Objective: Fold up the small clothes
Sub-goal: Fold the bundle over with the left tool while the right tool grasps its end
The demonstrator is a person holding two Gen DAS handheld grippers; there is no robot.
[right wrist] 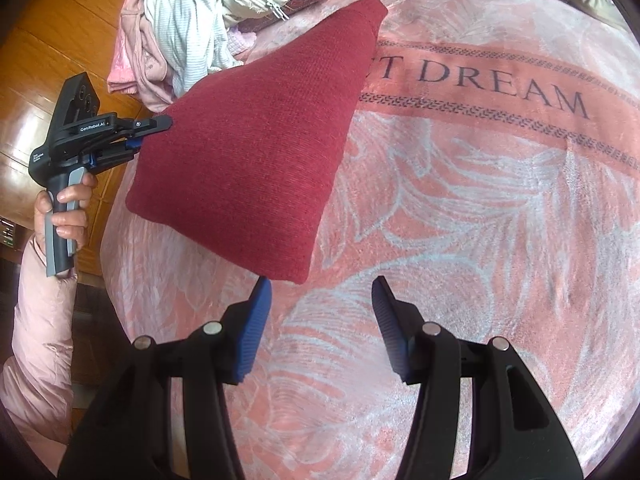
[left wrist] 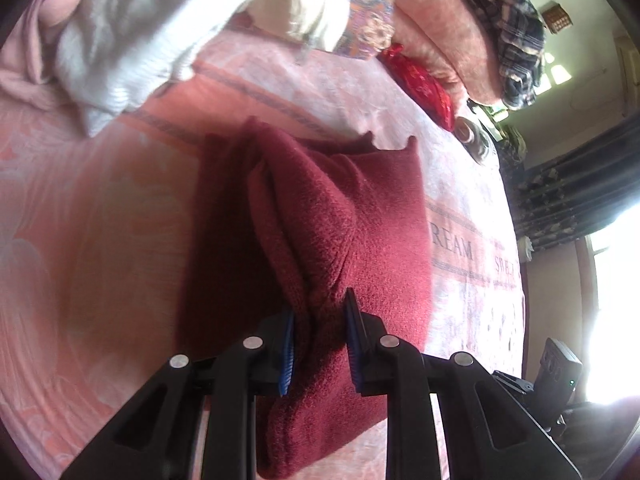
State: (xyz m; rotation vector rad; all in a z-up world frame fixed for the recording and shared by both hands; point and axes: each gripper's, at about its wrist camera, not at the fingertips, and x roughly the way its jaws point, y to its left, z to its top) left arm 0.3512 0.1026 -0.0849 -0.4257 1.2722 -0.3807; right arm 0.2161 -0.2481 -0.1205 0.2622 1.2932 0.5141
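At the far left of the right wrist view, a person's hand in a pale pink padded sleeve grips the handle of the left gripper. The forearm rises from below and the tool points to the right, toward the bed. Its jaws are pinched on the edge of the dark red knitted garment, which is lifted at this side and hangs as a folded sheet; its far corner reaches to the pile of pale clothes behind, and its lower corner hangs just above the pink blanket with the printed word "DREAM". In the left wrist view the blue pads press a bunched fold of the same red cloth between them.

More to the right, the right gripper is tilted down over the blanket, its two fingers spread apart with nothing between them. The lower corner of the garment is just beside its left finger, not touching it.
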